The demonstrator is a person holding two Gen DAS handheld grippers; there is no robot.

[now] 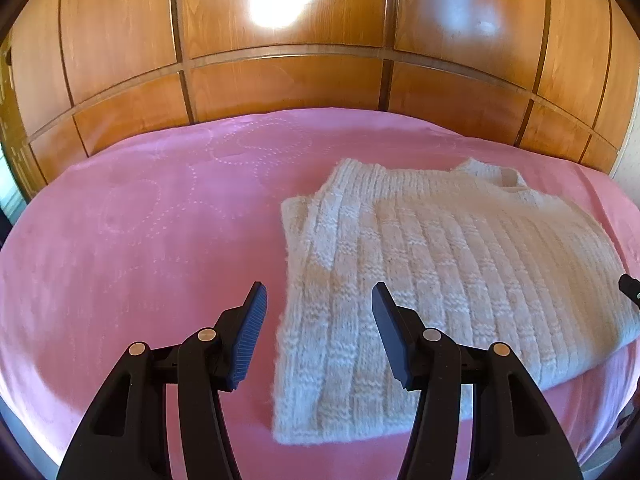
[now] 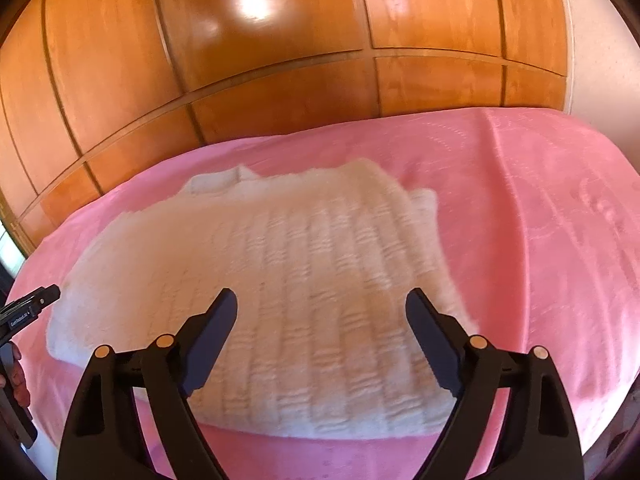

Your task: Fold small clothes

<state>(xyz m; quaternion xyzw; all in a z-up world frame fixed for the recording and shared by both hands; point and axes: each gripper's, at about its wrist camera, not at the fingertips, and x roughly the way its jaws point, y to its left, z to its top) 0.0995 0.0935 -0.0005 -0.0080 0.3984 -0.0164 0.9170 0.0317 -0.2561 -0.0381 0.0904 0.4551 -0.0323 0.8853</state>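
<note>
Both tools, left (image 1: 318,300) and right (image 2: 322,306), hover spread above white sweater (image 1: 440,264).

One white knitted sweater (image 1: 420,276) lies on one bed under one pink bedspread (image 1: 140,240). There are two tools: the left tool (image 1: 318,330) and the right tool (image 2: 322,340), each with two fingers, four fingers altogether. One wooden wardrobe (image 1: 280,80) stands behind the bed (its panels run out of view, so uncounted).
</note>
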